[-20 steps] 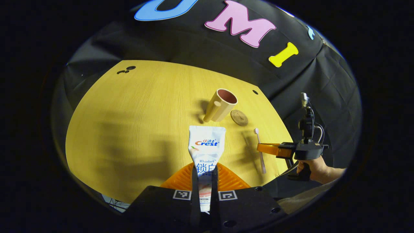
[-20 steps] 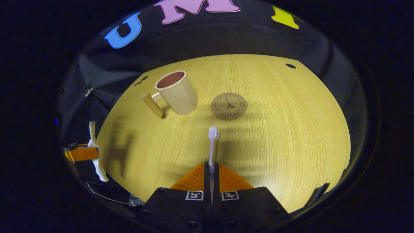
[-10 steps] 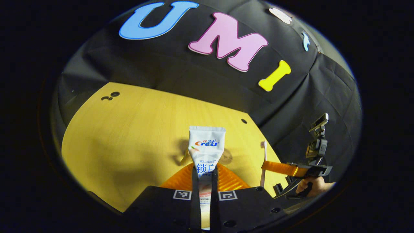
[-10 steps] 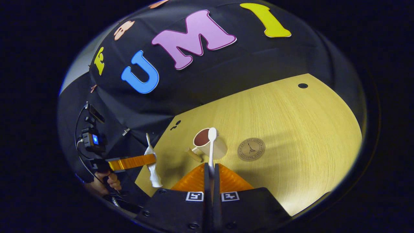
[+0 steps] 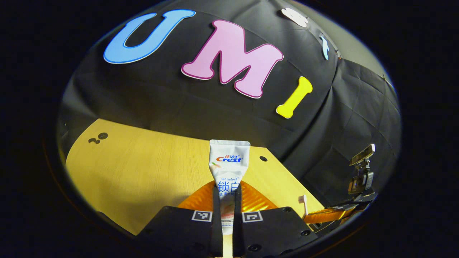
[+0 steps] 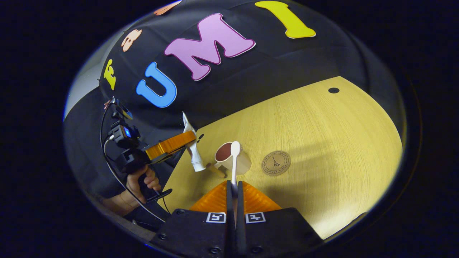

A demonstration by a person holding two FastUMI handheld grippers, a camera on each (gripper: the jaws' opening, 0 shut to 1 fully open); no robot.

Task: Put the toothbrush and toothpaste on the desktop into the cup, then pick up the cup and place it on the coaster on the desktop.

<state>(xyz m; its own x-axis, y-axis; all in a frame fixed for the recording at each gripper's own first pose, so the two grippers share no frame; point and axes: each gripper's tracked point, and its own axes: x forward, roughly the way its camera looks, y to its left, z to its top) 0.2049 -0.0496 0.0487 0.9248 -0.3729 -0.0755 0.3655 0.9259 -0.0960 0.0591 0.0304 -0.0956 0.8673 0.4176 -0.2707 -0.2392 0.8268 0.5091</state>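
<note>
At the bottom centre of the right gripper view, my right gripper [image 6: 235,186] is clamped on the toothbrush [image 6: 235,161], its head overlapping the cup [image 6: 231,161] at mid-frame. In the left gripper view, my left gripper [image 5: 226,200] pinches the toothpaste [image 5: 228,168] at bottom centre (held up off the desktop [image 6: 322,143]). I worry both items, lowered together, could collide or tip the cup. It looks empty inside. The coaster [image 6: 275,163] lies bare just right of it.

Toothpaste [image 5: 228,168] lower end is hidden between the left gripper [image 5: 226,215] fingers. Toothbrush [image 6: 234,161] handle base is hidden between the right gripper [image 6: 233,211] fingers; its head overlaps the cup [image 6: 231,161] rim. Coaster [image 6: 275,163] print beside the cup is too small to read.
</note>
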